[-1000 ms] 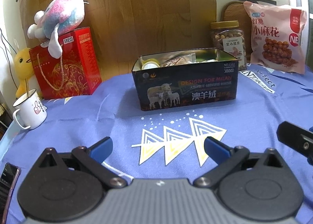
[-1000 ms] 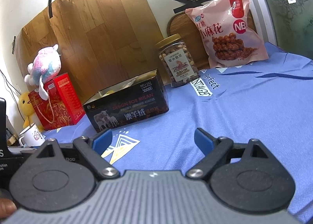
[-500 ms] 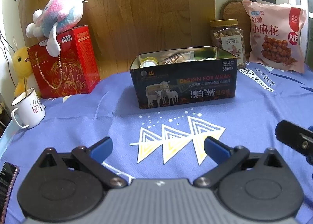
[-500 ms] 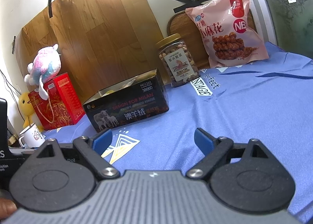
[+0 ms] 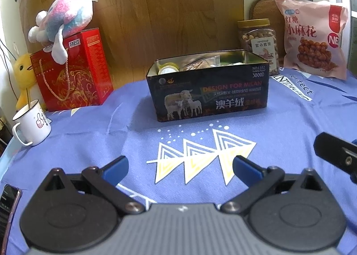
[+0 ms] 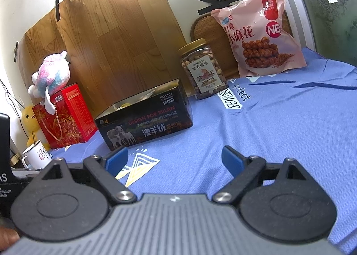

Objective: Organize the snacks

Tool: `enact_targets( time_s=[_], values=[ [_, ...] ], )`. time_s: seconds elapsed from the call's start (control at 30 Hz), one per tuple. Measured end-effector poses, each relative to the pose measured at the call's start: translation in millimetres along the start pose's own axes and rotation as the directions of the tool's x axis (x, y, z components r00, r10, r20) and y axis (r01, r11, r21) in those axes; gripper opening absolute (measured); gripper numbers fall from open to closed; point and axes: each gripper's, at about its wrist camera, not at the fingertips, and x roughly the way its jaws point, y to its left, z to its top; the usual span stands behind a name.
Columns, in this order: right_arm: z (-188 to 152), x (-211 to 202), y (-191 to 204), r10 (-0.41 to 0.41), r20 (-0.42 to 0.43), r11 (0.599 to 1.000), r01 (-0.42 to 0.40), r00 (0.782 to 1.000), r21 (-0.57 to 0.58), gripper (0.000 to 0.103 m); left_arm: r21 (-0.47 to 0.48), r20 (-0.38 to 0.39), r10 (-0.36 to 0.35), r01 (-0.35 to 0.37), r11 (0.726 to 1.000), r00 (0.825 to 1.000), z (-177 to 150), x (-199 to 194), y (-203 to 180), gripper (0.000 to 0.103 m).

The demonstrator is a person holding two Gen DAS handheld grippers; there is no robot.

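Note:
A dark open tin box [image 5: 209, 96] with sheep print stands mid-table on the blue cloth and holds several snack packets [image 5: 198, 63]; it also shows in the right wrist view [image 6: 145, 123]. A jar of nuts [image 5: 257, 43] [image 6: 202, 67] and a pink snack bag [image 5: 314, 41] [image 6: 260, 34] stand behind it to the right. My left gripper [image 5: 179, 169] is open and empty, well in front of the box. My right gripper [image 6: 174, 160] is open and empty, in front and right of the box.
A red gift box [image 5: 71, 72] with a plush toy [image 5: 64, 16] on top stands at the back left. A white mug [image 5: 32, 124] sits near the left edge, a phone [image 5: 7, 201] at the near left. A wood panel [image 5: 156, 9] backs the table.
The left gripper has shifted slightly, so the box sits a little lower and left in its view. The right gripper has barely moved. Both stay open.

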Motion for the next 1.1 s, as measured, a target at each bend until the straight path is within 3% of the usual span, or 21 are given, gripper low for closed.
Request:
enact_targets(
  time_s=[1.1],
  values=[
    [-1.6,0.4,0.8,0.0,-0.004,1.0,0.0,1.0,0.003,0.093,0.001,-0.017,0.003,-0.003,1.0,1.0,-1.3,2.6,0.3,0.103]
  ],
)
